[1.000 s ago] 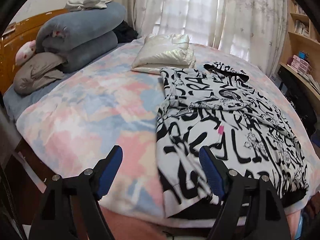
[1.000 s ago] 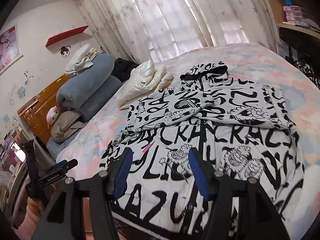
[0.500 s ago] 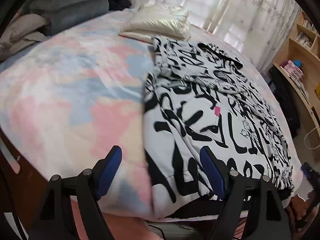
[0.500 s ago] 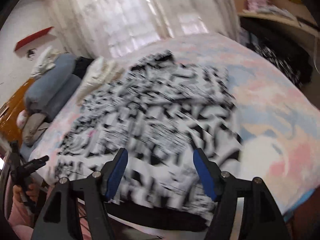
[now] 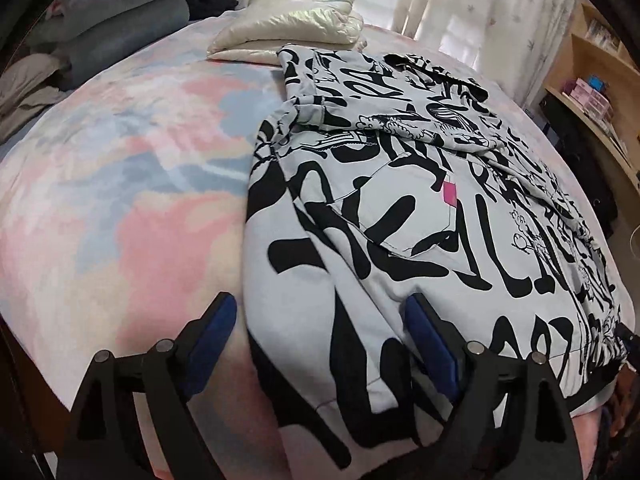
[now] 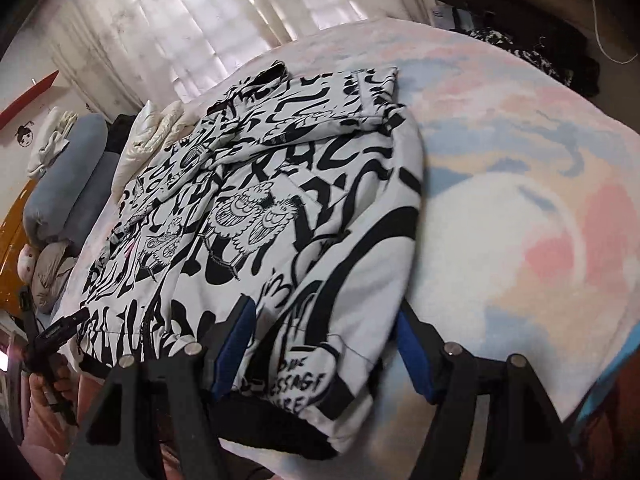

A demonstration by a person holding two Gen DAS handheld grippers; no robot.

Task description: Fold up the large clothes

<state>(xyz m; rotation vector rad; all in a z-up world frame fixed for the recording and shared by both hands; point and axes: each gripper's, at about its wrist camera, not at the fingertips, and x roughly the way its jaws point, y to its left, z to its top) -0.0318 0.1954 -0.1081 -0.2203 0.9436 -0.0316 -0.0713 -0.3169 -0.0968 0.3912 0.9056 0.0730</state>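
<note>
You are lowering both grippers, left gripper (image 5: 320, 336) opening, right gripper (image 6: 324, 336) apart, astride the hoodie (image 5: 420, 208) hem corners at lower frame, garment running lengthwise away up the bed (image 5: 132, 184).

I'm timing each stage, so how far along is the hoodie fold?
Done: the hoodie lies flat on the bed, both sleeves folded across its chest. In hand: nothing gripped yet; the left gripper, jaws opening, and the right gripper, open, each straddle a bottom corner at the hem. Left: folding the hem up toward the hood.
</note>
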